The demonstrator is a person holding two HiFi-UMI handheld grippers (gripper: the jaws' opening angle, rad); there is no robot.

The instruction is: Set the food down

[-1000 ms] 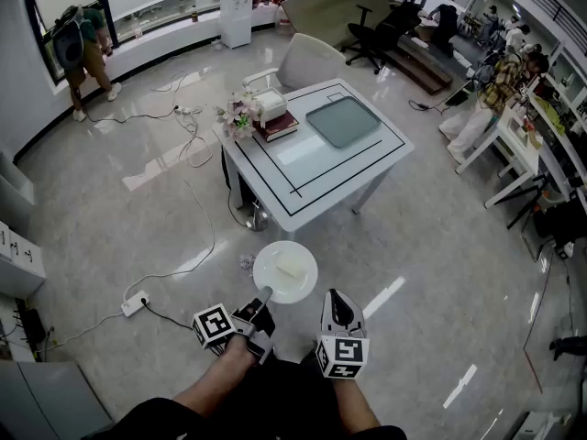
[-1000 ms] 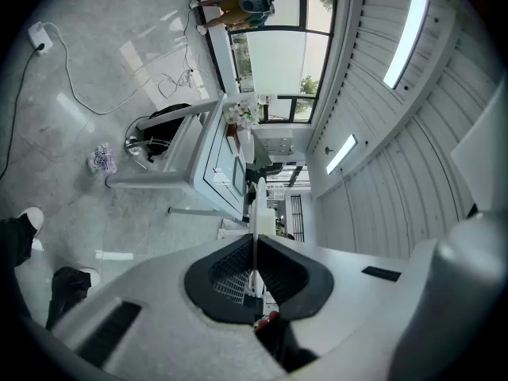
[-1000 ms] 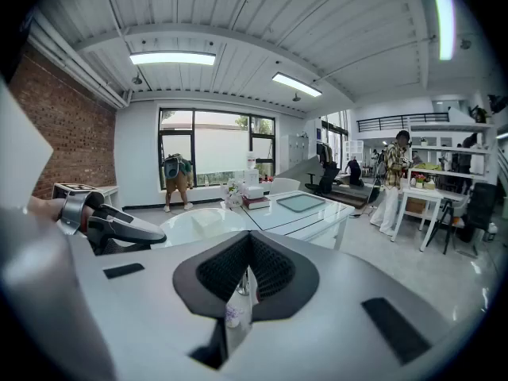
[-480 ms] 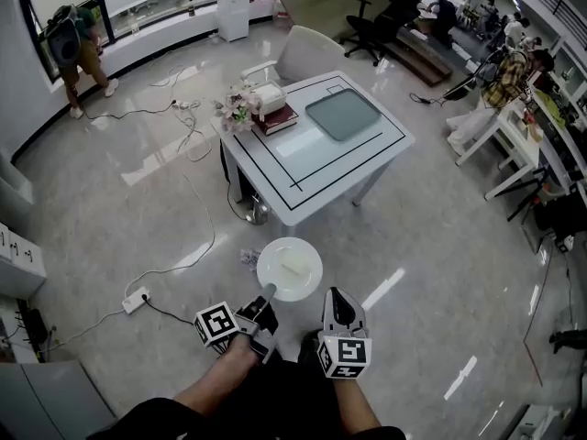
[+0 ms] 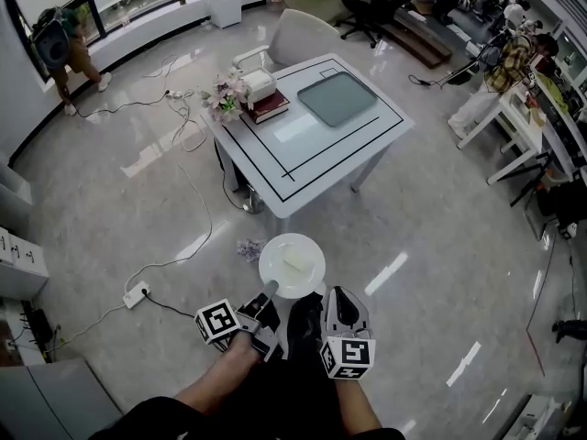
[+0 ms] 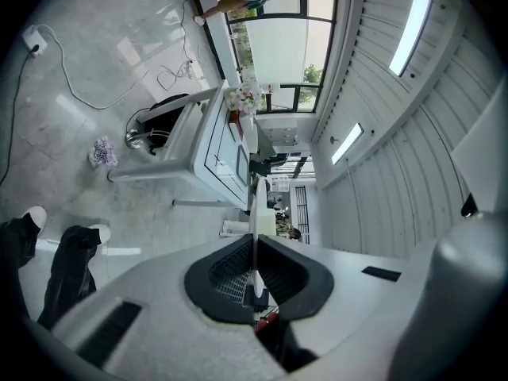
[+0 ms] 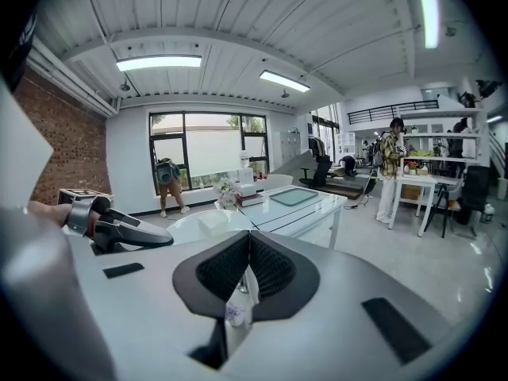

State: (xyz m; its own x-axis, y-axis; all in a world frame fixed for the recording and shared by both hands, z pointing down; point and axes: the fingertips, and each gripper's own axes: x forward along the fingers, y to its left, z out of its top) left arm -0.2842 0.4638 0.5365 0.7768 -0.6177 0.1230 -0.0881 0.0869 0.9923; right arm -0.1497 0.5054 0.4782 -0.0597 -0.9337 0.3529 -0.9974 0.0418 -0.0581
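Note:
A round white plate (image 5: 292, 265) carries a pale block of food (image 5: 294, 259) and hangs over the floor, short of the white table (image 5: 316, 159). My left gripper (image 5: 269, 291) is shut on the plate's near rim. In the left gripper view the plate (image 6: 254, 205) runs edge-on between the closed jaws of the gripper (image 6: 254, 248). My right gripper (image 5: 339, 299) sits just right of the plate, shut and holding nothing. In the right gripper view its jaws (image 7: 248, 248) meet, with the plate (image 7: 198, 225) and food (image 7: 213, 220) ahead to the left.
The table holds a grey tray (image 5: 337, 97), books with a white box (image 5: 264, 99) and flowers (image 5: 223, 94). A chair (image 5: 298, 35) stands behind it. Cables and a power strip (image 5: 136, 294) lie on the floor at left. People stand at the window (image 5: 57, 49) and far right (image 5: 503, 70).
The view has crept forward toward the table and a dark trouser leg now shows between the grippers. The plate stays in the left gripper; the right gripper is unchanged.

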